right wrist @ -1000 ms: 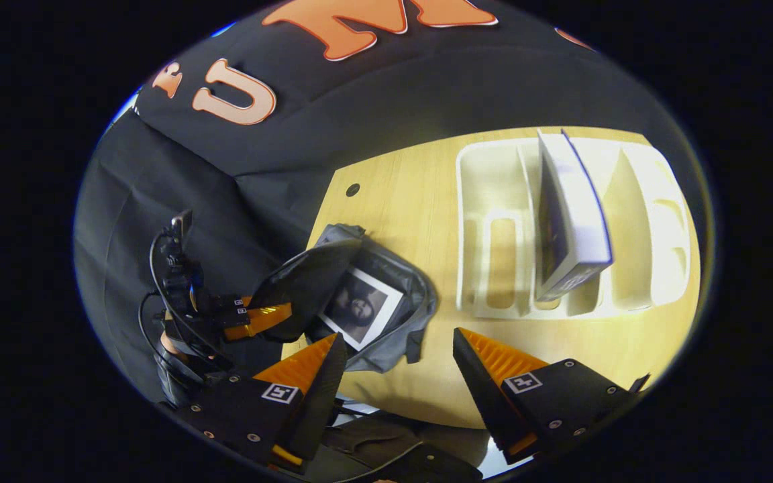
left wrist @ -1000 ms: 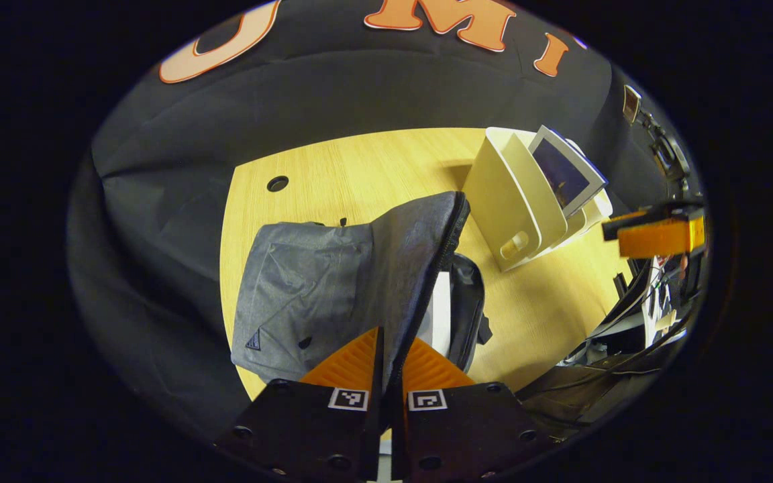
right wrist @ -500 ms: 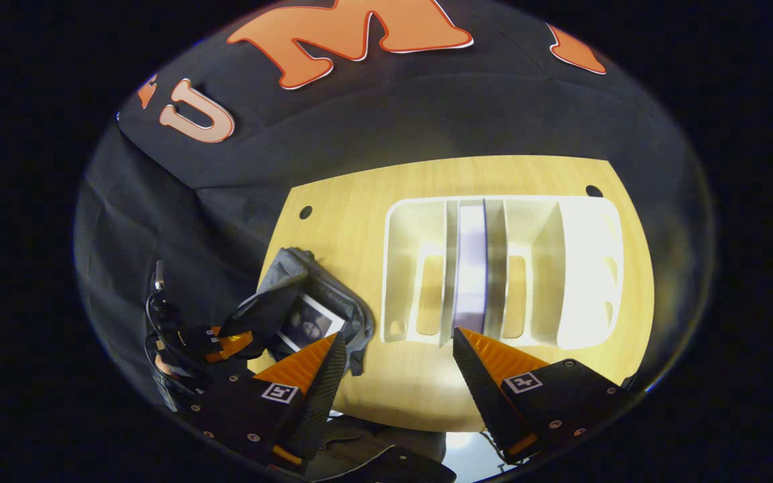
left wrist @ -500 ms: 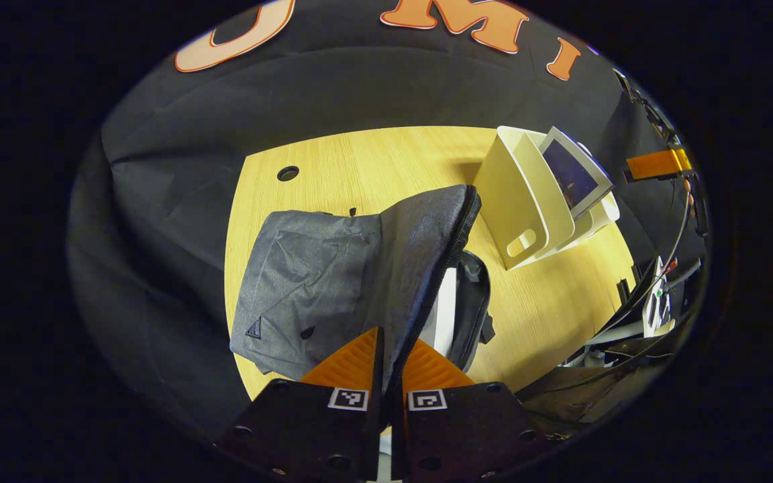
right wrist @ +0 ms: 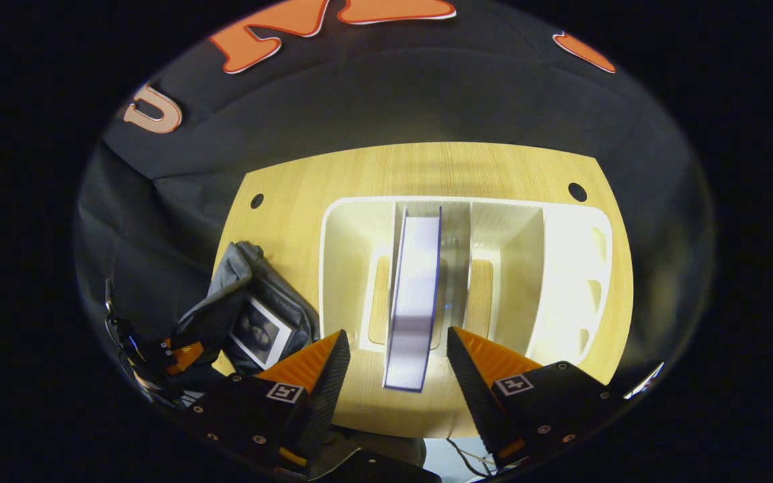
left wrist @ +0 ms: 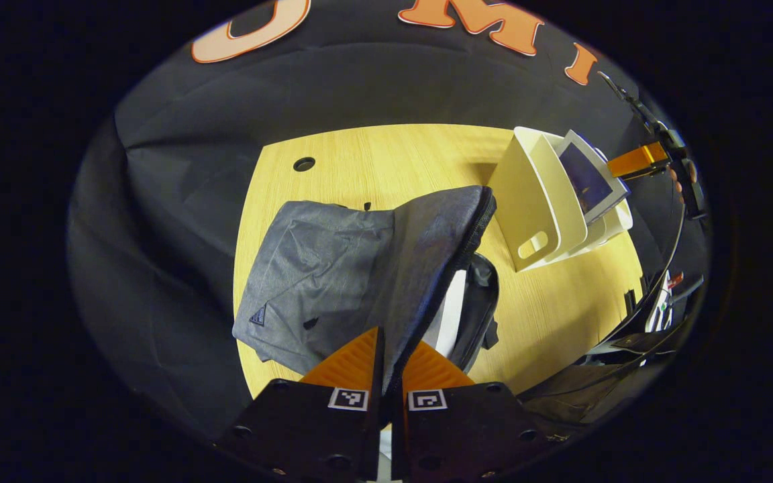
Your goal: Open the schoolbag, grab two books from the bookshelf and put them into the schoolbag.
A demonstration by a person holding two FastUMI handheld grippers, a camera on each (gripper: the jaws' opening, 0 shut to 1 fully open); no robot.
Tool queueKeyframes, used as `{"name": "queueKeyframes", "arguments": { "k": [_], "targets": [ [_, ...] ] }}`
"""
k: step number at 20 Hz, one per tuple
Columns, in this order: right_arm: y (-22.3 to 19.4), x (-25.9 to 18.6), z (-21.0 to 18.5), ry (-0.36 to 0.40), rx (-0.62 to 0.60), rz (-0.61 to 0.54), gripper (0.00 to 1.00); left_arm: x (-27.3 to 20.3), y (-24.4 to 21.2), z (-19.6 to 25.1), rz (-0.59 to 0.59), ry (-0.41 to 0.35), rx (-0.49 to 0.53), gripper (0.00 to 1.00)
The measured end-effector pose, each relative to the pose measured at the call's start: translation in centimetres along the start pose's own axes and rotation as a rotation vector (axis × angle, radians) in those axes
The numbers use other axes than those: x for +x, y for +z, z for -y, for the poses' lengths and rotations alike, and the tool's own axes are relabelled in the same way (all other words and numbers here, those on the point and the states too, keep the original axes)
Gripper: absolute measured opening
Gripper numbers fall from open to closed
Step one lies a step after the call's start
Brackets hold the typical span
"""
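The left gripper (left wrist: 386, 352) is clamped on the raised flap of the schoolbag (left wrist: 333, 268). In the right gripper view, one book (right wrist: 260, 333) is seen inside the bag. The right gripper (right wrist: 396, 355) is spread around an upright book (right wrist: 415, 295) in the bookshelf (right wrist: 568, 268), with free space on both sides.

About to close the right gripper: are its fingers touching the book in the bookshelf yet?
Apart. In the right gripper view the right gripper stands open astride the book in the bookshelf, with bare gaps on both sides.
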State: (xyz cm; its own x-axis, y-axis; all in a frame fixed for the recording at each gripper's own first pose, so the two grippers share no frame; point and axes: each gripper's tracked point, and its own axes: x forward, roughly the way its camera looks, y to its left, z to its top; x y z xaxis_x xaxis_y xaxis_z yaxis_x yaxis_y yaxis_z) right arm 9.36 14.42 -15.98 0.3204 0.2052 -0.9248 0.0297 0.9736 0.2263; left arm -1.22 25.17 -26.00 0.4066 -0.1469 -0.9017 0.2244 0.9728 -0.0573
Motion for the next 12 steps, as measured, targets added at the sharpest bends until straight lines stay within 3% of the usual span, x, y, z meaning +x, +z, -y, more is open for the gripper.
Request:
{"name": "queueKeyframes", "arguments": {
  "k": [5,6,7,12],
  "targets": [
    [0.9,2.9,1.2,-0.018,0.001,-0.040,0.74,0.3,-0.1,0.5,-0.012,0.034,-0.044,0.07],
    [0.9,3.4,1.4,-0.025,0.007,-0.049,0.53,0.3,-0.1,0.5,-0.016,0.041,-0.052,0.07],
    [1.0,3.4,1.0,-0.030,0.012,-0.061,0.57,0.3,0.0,0.7,-0.021,0.047,-0.062,0.07],
    [1.2,3.0,3.1,-0.082,0.013,-0.043,0.36,0.9,0.2,1.2,-0.034,0.058,-0.049,0.07]
  ]
}}
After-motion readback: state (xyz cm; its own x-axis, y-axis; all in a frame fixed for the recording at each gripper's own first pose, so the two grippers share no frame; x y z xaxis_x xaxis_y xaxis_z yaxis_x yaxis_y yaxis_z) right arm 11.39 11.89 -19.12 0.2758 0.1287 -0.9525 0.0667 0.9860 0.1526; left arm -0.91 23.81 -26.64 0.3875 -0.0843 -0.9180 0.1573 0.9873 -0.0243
